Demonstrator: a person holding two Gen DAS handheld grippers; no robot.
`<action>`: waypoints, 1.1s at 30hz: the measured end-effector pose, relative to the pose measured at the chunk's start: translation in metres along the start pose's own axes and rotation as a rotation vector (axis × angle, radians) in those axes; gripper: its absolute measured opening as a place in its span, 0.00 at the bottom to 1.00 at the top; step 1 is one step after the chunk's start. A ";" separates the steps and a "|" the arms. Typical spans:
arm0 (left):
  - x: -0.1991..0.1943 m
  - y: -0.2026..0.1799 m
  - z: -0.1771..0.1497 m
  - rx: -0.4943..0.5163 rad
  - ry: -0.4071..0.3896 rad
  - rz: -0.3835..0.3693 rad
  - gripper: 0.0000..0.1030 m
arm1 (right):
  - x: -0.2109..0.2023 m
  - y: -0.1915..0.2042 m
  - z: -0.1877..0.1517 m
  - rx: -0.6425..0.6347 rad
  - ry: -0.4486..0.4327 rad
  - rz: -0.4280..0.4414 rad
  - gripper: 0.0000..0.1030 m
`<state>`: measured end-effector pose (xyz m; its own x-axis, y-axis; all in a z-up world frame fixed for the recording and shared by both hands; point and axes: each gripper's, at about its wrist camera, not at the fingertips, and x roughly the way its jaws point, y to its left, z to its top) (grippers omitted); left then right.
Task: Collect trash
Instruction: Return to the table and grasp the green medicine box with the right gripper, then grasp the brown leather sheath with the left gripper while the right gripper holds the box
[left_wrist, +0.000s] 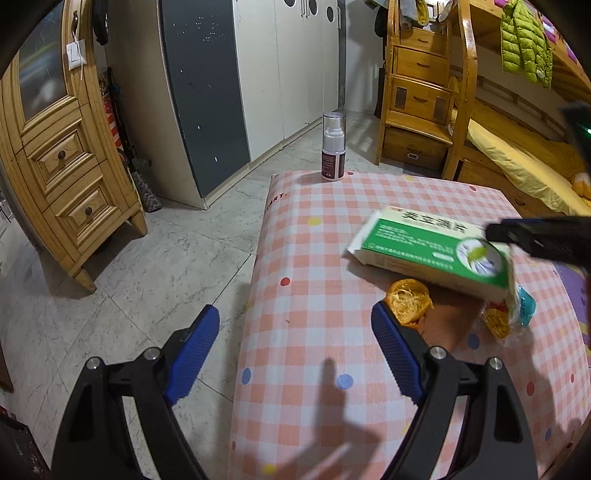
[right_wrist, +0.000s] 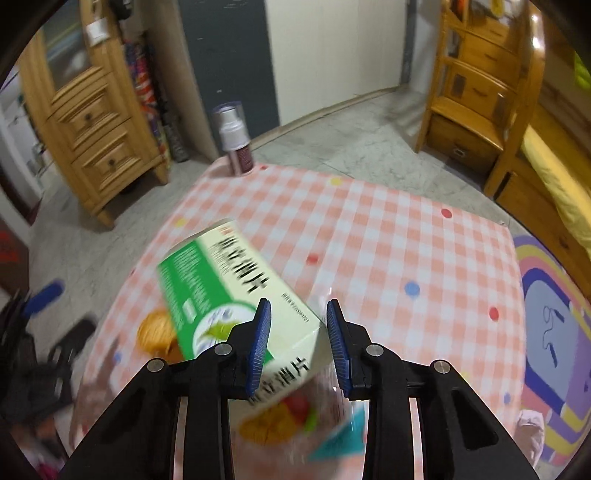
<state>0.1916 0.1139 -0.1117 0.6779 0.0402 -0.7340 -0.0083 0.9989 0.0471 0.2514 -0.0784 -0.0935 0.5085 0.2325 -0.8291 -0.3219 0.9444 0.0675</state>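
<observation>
A green and cream medicine box (left_wrist: 432, 251) is held off the pink checked table (left_wrist: 314, 258) by my right gripper (right_wrist: 297, 345), whose blue fingers are closed on its end (right_wrist: 236, 288). Under the box lie an orange peel (left_wrist: 408, 301) and a clear snack wrapper (left_wrist: 509, 310); both also show in the right wrist view, the peel (right_wrist: 157, 334) and the wrapper (right_wrist: 295, 417). My left gripper (left_wrist: 295, 350) is open and empty above the table's left edge, its right finger beside the peel. A pump bottle (left_wrist: 333, 147) stands at the far table edge.
A wooden cabinet (left_wrist: 62, 177) stands left on the marble floor (left_wrist: 147, 258). A grey and white wardrobe (left_wrist: 221, 92) is behind. Wooden bunk stairs (left_wrist: 421, 92) and a bed (left_wrist: 517, 155) are at right. A purple play mat (right_wrist: 554, 332) lies right of the table.
</observation>
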 end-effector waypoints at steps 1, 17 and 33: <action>0.000 0.001 0.000 0.002 -0.002 0.000 0.80 | -0.007 0.002 -0.003 -0.016 -0.010 0.019 0.41; -0.011 0.009 -0.007 -0.033 0.017 -0.018 0.80 | 0.017 0.036 -0.018 -0.307 0.022 0.071 0.86; -0.029 -0.044 -0.037 0.063 0.025 -0.132 0.80 | -0.074 0.003 -0.063 -0.133 -0.204 -0.078 0.80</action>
<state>0.1447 0.0695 -0.1174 0.6514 -0.0904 -0.7533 0.1265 0.9919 -0.0097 0.1623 -0.1071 -0.0675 0.6823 0.2149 -0.6987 -0.3709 0.9254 -0.0775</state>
